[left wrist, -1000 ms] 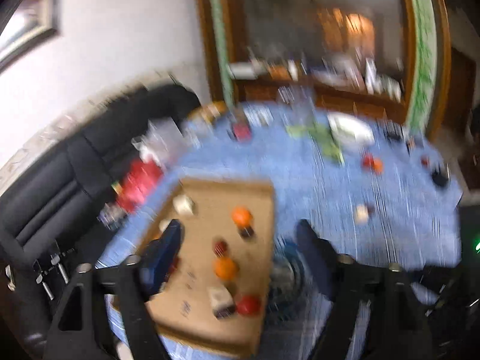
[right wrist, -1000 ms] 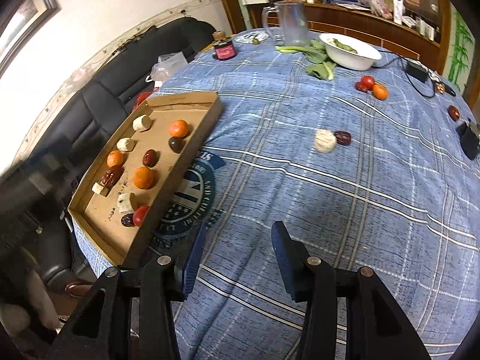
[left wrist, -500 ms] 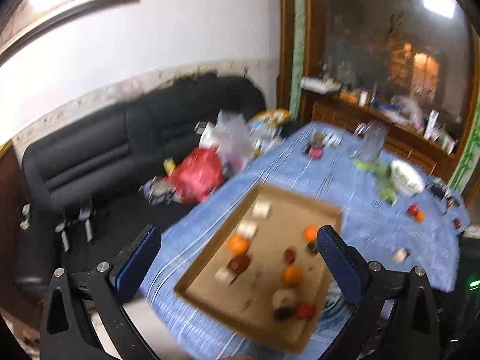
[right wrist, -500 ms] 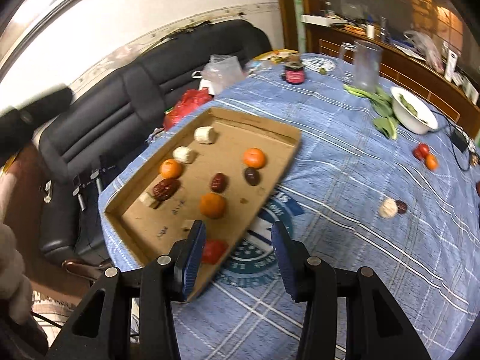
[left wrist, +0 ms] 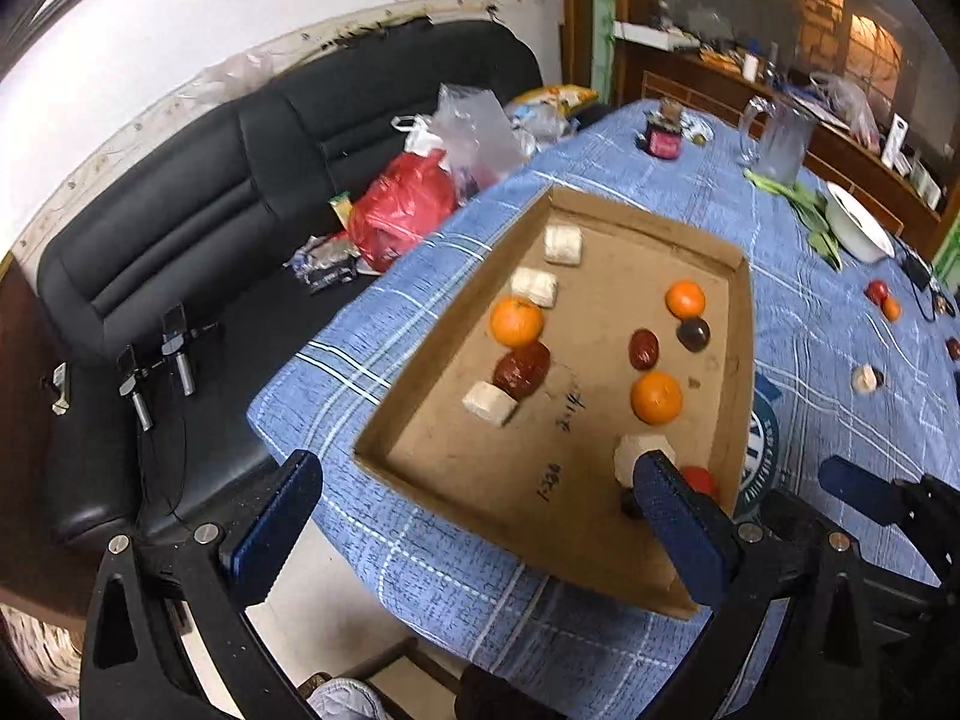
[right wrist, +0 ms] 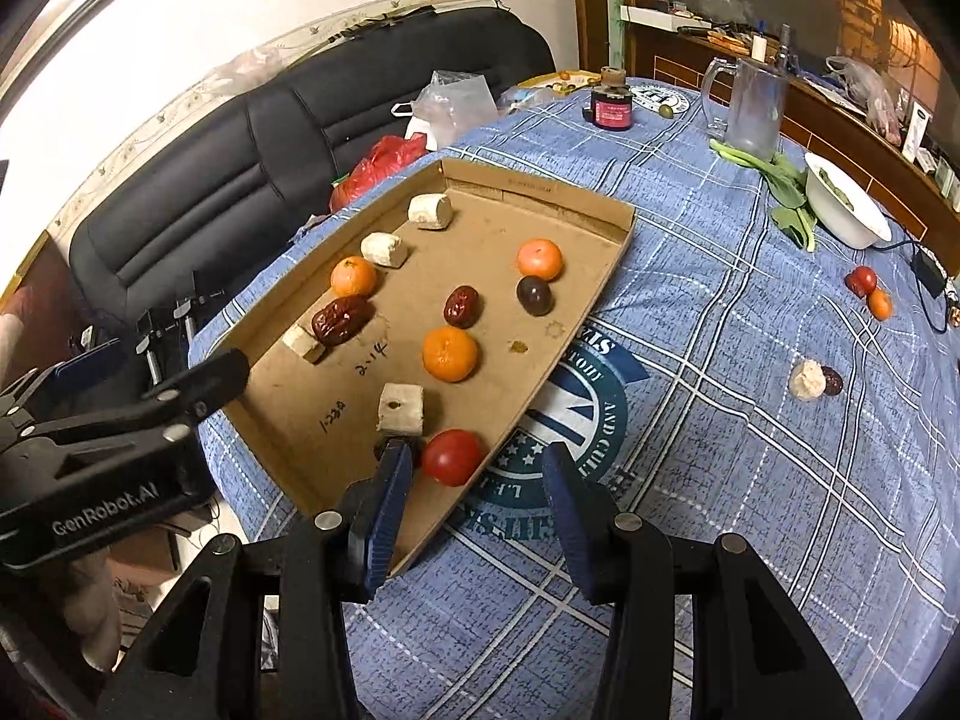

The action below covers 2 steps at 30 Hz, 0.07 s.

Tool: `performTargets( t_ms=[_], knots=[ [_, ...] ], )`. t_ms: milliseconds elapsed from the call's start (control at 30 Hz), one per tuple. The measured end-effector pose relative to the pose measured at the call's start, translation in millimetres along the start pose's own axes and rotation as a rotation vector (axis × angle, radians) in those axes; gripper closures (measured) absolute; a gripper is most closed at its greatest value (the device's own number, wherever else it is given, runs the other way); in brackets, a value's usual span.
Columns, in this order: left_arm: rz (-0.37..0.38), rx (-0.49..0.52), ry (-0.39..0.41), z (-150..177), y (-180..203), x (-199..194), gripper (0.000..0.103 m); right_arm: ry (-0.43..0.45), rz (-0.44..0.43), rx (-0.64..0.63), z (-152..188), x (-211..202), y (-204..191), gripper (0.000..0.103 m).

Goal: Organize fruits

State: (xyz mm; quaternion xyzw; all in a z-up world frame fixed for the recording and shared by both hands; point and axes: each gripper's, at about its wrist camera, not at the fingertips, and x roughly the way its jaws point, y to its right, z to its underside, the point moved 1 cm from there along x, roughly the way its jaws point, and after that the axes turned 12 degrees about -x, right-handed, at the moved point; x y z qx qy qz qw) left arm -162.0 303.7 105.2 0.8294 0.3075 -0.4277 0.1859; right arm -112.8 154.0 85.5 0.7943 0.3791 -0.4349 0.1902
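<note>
Right gripper (right wrist: 474, 498): jaws held moderately apart, nothing grasped; it is poised over the near corner of the tray, the left finger just beside the red tomato (right wrist: 451, 456).
Left gripper (left wrist: 477, 519): jaws spread wide, nothing grasped; it is held above the near end of the tray.
Cardboard tray (right wrist: 606, 267): laid on the blue plaid tablecloth (right wrist: 720, 480), partly covering a round printed emblem (right wrist: 570, 420).
Tray contents, counted near to far: one red tomato; one small dark fruit, mostly hidden behind the finger; four pale chunks (right wrist: 401, 408); three oranges (right wrist: 450, 353); two red dates (right wrist: 340, 319); one dark round fruit (right wrist: 534, 295).
Loose on the cloth, right: one pale chunk (right wrist: 807, 380) touching one date; farther off, one tomato (right wrist: 861, 281) beside one small orange.
Far end: one white bowl (right wrist: 846, 210), leafy greens, one glass mug (right wrist: 750, 111), one dark jar (right wrist: 612, 108).
Change from half a second ago: the right gripper is seen nearer the tomato; the left view has steadied and dropped closer to the tray.
</note>
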Motion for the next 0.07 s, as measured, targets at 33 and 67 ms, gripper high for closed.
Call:
performTargets(
  t_ms=[33,67],
  knots=[
    [0.0,0.003,-0.004,-0.1,0.8,1.7,0.0,0.001,0.001,0.0,0.1,-0.5,-0.2,0.053],
    [0.001,0.008,-0.005,-0.6,2.3,2.4,0.0,0.003,0.003,0.001,0.2,-1.0,-0.1,0.053]
  ],
)
